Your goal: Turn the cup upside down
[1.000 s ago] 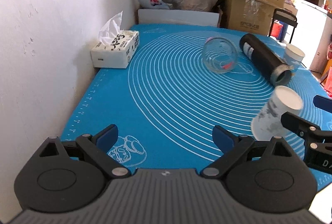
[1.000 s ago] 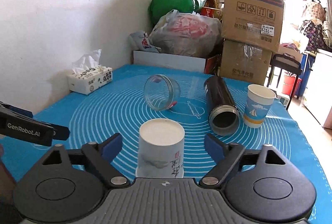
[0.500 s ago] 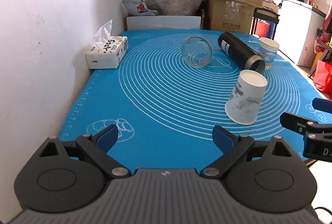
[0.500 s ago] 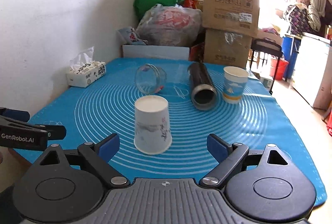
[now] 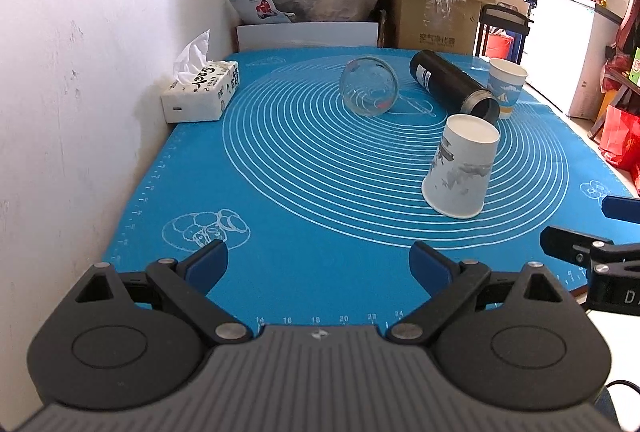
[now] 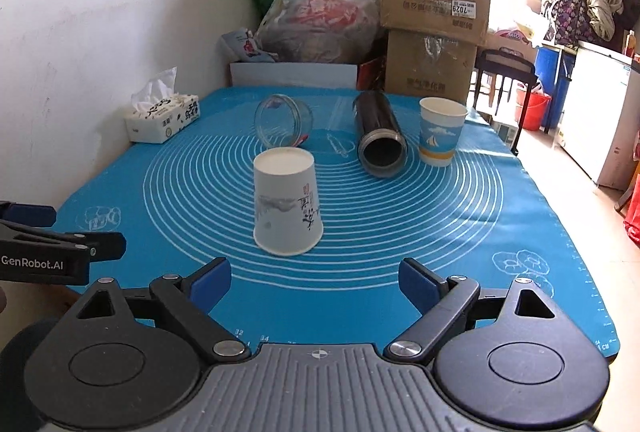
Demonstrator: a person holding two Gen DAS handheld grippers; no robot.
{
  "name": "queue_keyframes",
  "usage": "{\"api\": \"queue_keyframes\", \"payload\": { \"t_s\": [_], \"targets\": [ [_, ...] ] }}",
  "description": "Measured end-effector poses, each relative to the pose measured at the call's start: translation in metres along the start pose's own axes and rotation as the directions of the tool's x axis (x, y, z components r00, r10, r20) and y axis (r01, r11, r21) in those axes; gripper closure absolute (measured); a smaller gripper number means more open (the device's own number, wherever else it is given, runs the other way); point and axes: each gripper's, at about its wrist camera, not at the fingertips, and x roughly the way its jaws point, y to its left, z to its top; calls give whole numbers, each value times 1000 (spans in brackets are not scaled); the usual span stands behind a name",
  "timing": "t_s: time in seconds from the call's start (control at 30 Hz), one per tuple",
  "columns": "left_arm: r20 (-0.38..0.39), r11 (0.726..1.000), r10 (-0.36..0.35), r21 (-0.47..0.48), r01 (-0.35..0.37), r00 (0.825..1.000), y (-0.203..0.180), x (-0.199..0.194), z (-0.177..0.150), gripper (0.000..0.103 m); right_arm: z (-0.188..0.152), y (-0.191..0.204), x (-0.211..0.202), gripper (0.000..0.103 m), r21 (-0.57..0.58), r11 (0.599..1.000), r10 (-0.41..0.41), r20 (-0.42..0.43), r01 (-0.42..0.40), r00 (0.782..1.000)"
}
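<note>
White paper cup [image 6: 287, 203]: mouth-down on the blue mat [image 6: 460, 232], mid-bench, free of both tools. Right hand-held gripper [image 6: 315, 282]: jaws wide, empty, just short of it. Left hand-held gripper [image 5: 319, 266]: wide, empty. Risk: light cup; a stray nudge topples it.

White cup [image 6: 287, 205] (ink-wash print, seemingly), blue mat [image 6: 460, 232]
</note>
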Motion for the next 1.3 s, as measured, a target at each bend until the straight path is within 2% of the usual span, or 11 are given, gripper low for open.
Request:
{"api": "queue_keyframes", "payload": {
  "t_s": [1.3],
  "targets": [
    [-16, 1000, 5, 25, -5, 1000, -5, 4, -3, 6, -2, 1, 1, 11, -9, 1000, 16, -19, -16, 1000]
  ]
}}
